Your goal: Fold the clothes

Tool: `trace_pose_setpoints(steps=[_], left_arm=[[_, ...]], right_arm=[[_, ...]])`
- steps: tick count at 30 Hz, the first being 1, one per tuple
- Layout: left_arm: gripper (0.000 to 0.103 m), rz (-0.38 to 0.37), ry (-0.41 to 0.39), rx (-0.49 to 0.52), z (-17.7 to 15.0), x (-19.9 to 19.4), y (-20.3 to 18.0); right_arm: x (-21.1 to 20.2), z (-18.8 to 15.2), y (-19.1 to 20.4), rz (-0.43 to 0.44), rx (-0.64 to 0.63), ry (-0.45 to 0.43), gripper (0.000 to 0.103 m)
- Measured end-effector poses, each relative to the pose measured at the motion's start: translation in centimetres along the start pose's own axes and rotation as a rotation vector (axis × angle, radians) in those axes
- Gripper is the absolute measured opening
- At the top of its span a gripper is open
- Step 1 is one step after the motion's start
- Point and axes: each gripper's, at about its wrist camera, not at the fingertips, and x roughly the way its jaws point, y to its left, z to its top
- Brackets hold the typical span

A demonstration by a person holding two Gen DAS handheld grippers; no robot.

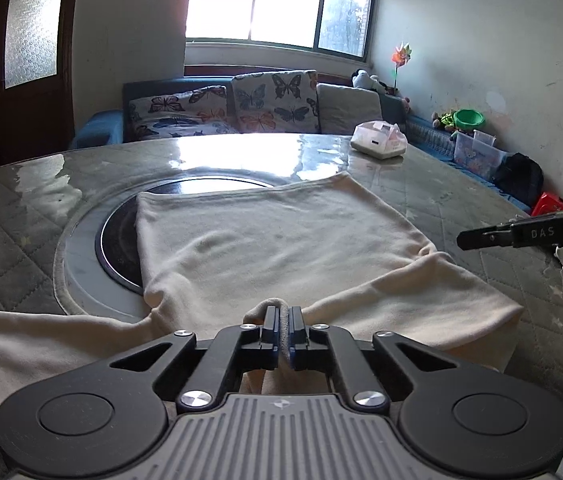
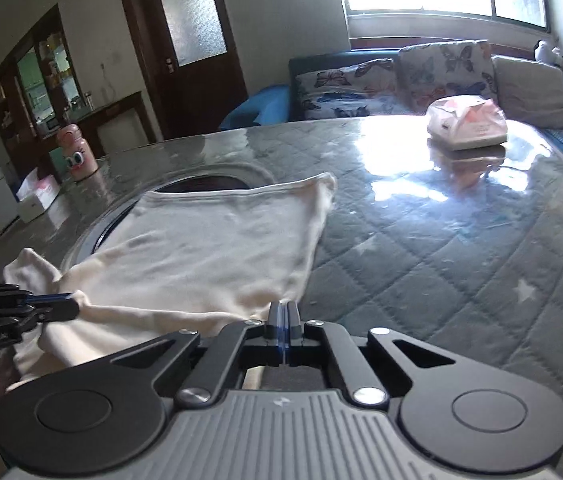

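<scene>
Cream cotton, a garment (image 1: 281, 236) spread ahead of both tools on the quilted table (image 2: 441, 264), is mid-fold as we pinch its near edge in the clenched left gripper (image 1: 283, 314). Our right gripper (image 2: 282, 312) is closed on nothing we can see (cloth lies just to its left); next, we judge, it must open and take the hem.

one garment (image 1: 281, 240), two hand-held grippers (image 1: 283, 314) (image 2: 281, 312), one tissue box (image 1: 379, 142).
</scene>
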Motion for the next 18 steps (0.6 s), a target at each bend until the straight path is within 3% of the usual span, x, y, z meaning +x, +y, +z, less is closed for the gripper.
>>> trace_pose_setpoints(steps=[8,18], left_arm=[[0.005,0.018,-0.05,0.041,0.6,-1.4,0.0],[0.007,0.051,-0.012,0.013,0.3,-0.9,0.7]], right_arm=[[-2.6,-0.9,0.6,0.046,-0.034,0.006,0.008],[-3.4,-3.9,2.6,0.121,-0.086,0.098,0.016]])
